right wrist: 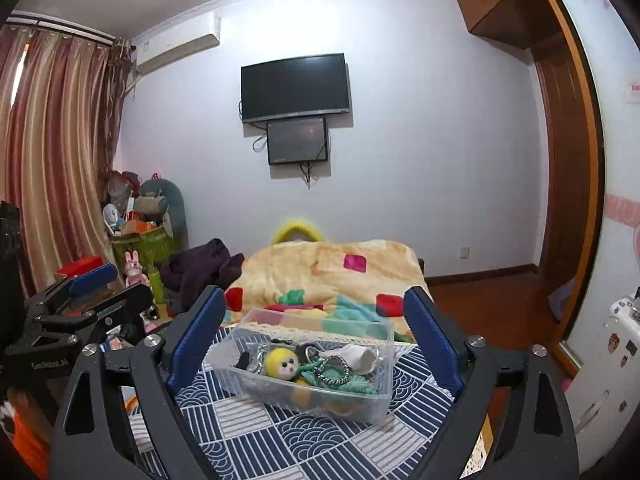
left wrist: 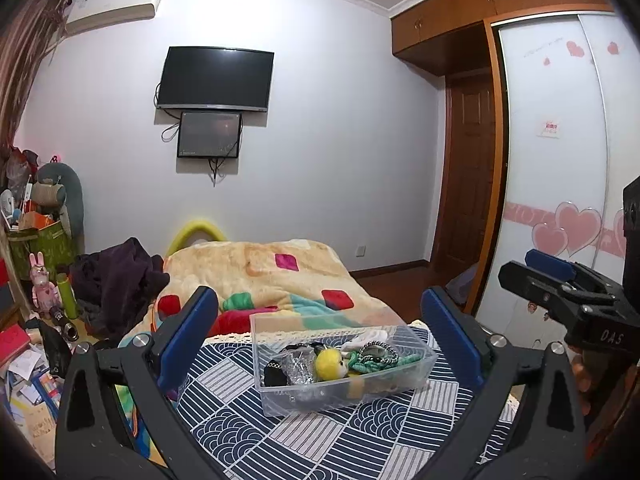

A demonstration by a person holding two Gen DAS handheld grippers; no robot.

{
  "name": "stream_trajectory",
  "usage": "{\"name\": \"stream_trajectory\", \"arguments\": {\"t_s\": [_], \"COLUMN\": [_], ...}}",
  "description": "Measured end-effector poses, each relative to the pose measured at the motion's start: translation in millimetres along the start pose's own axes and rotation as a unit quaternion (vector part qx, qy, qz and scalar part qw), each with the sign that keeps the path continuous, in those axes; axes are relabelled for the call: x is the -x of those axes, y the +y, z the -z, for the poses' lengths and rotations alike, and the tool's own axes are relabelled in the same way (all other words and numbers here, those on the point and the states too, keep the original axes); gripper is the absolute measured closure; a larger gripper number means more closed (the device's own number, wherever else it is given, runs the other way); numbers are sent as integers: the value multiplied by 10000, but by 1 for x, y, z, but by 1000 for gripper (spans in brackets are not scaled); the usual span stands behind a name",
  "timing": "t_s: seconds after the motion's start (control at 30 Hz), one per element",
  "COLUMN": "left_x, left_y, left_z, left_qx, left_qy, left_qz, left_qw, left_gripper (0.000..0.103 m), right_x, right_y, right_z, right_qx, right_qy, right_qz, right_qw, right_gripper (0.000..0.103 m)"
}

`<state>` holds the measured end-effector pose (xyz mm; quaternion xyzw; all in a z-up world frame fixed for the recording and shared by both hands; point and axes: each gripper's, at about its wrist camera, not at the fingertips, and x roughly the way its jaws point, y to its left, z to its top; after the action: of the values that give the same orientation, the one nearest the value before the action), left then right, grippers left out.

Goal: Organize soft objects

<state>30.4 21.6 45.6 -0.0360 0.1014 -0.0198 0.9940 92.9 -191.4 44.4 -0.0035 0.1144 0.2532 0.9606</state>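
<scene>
A clear plastic box (left wrist: 416, 376) (right wrist: 380, 396) stands on a blue-and-white patterned cloth (left wrist: 312, 436) (right wrist: 280, 440). It holds a yellow-headed plush doll (left wrist: 329, 363) (right wrist: 281, 363), green cord (left wrist: 372, 366) (right wrist: 352, 384), a white soft item (left wrist: 372, 336) (right wrist: 360, 354), dark hair ties and metal rings. My left gripper (left wrist: 320, 316) is open and empty, held above and just short of the box. My right gripper (right wrist: 316, 312) is open and empty, also above and short of the box. Each gripper shows at the edge of the other's view.
A bed with a beige patchwork blanket (left wrist: 260, 268) (right wrist: 332, 264) lies behind the box. Dark clothes (left wrist: 116, 276) and cluttered toys and boxes (left wrist: 40, 240) are at the left. A wardrobe (left wrist: 560, 160) and a door (left wrist: 468, 200) stand at the right.
</scene>
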Motion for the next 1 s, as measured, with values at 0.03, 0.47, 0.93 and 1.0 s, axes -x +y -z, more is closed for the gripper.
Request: {"name": "stream_trajectory", "arguments": {"t_s": [0.03,0.47,0.93,1.0], "left_x": [2,10,12,12], "left_y": [-1,-6,-5,-5], "left_z": [-1,0,0,0], "left_qx": [-15,-47,-28,-31], "left_qy": [-23,-58,-38,-39], "left_qz": [5,12,4,1], "left_qw": [10000,10000,10000,10000], "left_gripper": [0,0,0,0], "right_x": [2,10,11,12], "right_y": [-1,0,0,0], "right_z": [1,5,6,6], "right_qx": [-3,-6,-20,-24], "right_qy": [-19,-109,-110,-100], "right_qz": [-5,2,4,3], "right_qw": [10000,9999,9999,9999], "right_gripper": [6,2,0,0]}}
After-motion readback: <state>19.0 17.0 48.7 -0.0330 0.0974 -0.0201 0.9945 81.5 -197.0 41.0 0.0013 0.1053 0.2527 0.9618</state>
